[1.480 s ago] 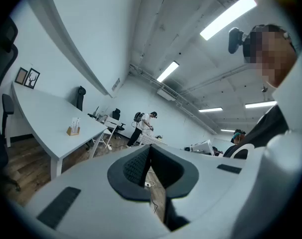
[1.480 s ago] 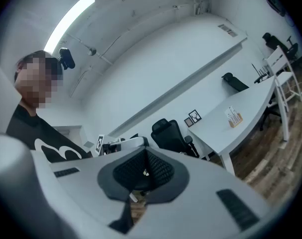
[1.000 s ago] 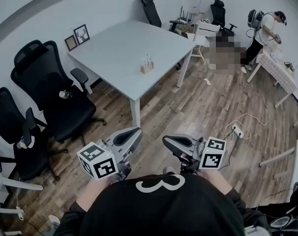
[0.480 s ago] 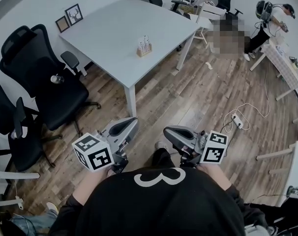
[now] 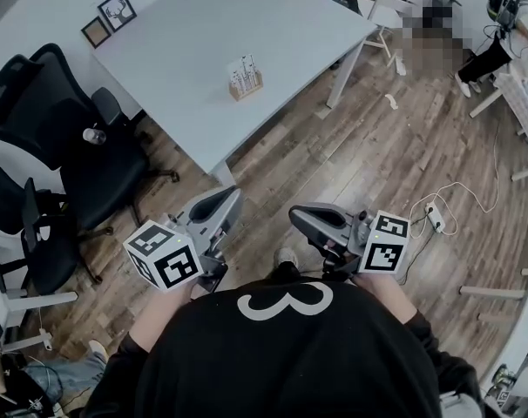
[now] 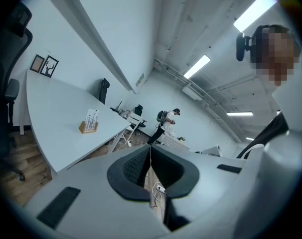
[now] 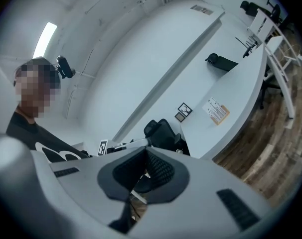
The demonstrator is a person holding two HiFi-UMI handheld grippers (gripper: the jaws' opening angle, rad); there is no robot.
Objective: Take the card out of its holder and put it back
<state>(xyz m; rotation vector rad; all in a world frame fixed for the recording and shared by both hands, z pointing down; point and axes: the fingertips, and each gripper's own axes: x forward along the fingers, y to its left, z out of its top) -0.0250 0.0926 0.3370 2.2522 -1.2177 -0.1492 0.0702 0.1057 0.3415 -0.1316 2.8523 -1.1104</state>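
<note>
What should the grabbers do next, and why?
Probably step closer to the table: the card holder stands on it, far ahead, while the left gripper and right gripper are shut and empty by the person's chest.

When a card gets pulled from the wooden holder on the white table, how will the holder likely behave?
The holder looks like a small wooden block, probably light, so it may slide or lift on the smooth table unless steadied. The cards stand upright and thin, so they will likely bend slightly if pinched.
</note>
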